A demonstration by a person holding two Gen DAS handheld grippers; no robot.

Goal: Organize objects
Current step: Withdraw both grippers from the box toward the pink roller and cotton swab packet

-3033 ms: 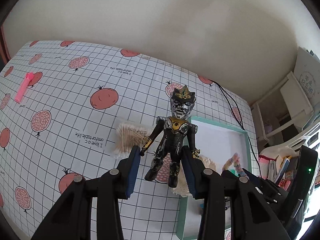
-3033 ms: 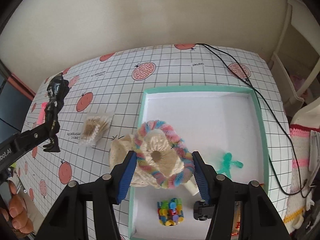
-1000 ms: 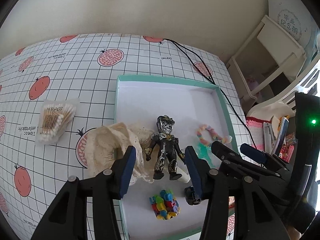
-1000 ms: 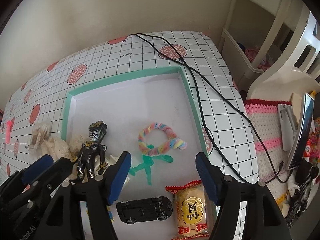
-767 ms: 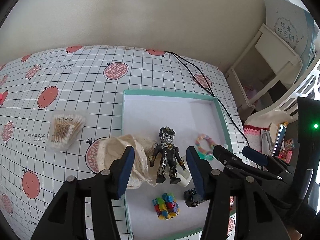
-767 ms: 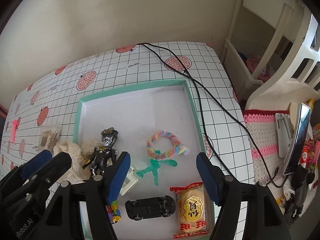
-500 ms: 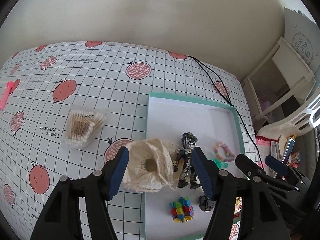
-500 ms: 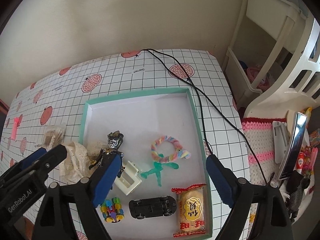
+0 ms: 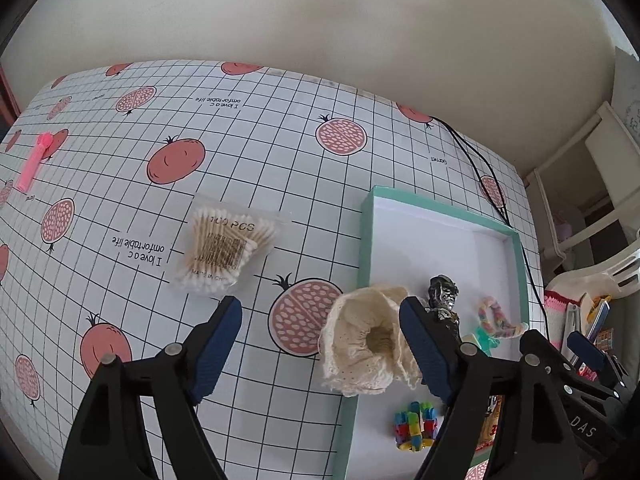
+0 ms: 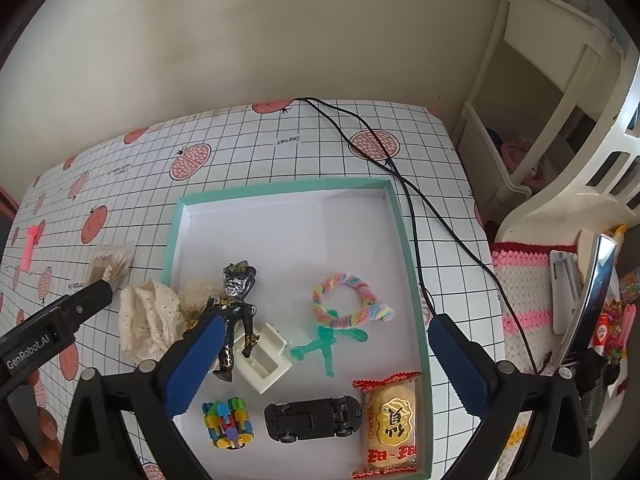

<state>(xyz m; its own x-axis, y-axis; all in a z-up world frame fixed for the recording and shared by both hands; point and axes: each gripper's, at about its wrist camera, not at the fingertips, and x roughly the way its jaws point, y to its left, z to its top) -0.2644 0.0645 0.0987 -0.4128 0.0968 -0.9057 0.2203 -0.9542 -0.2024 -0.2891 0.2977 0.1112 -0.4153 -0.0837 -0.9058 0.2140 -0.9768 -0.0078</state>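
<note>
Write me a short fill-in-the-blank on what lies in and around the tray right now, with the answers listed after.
1. The black toy car lies inside the tray between the colourful block toy and the ____ packet.
2. The bag of cotton swabs lies ____ the tray, on the tablecloth.
3. The cream lace cloth hangs over the tray's ____ edge in the right wrist view.
4. The left gripper and the right gripper are both ____.

Answers: snack; outside; left; open
</note>
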